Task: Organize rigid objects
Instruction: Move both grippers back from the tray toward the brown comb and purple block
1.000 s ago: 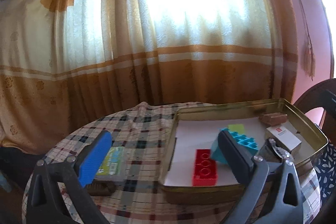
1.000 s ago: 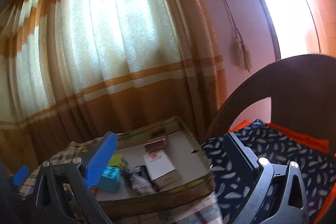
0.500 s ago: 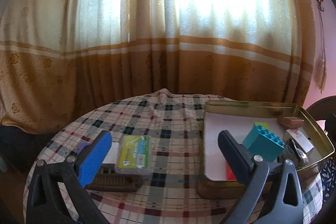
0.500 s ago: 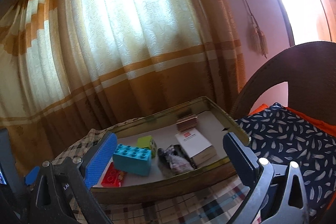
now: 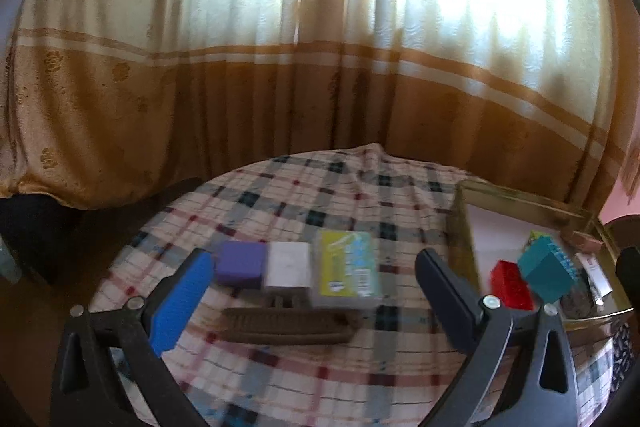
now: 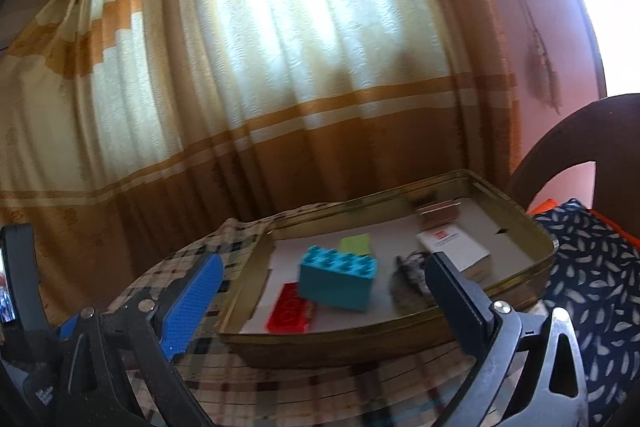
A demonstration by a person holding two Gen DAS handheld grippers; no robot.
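Both tools hang empty with their jaws spread wide. Left tool (image 5: pixel 312 293) faces a cluster of loose things on the checked tabletop (image 5: pixel 320 195), seen between its fingers: a purple block (image 5: pixel 240 263) at 10 o'clock of the cluster, a white block (image 5: pixel 289 264) touching it, a flat yellow-green case (image 5: pixel 347 269) just beside that at 2 o'clock, and a long brown brush (image 5: pixel 286 325) lying crosswise at 6 o'clock, nearest the tool. None of them is between the pads yet.

Right tool (image 6: pixel 320 297) looks into the gold tray (image 6: pixel 532 227), which sits at 3 o'clock of the cluster. Inside it lie a teal brick (image 6: pixel 338 277) tilted with one end propped on a red brick (image 6: pixel 290 313), a green block (image 6: pixel 356 243) behind them, a white box (image 6: pixel 454 247), a small brown block (image 6: pixel 438 213) at 1 o'clock and a dark crumpled item (image 6: pixel 408 275) I cannot identify.

Judging by the layout, the loose items are meant to join the tray. The risks: the blocks and case lie so close together that closing on one could shove or drag its neighbour; the brush blocks a low approach from the near side; and the tray's near wall could catch a carried piece. The tilted teal brick may topple if anything lands beside it.
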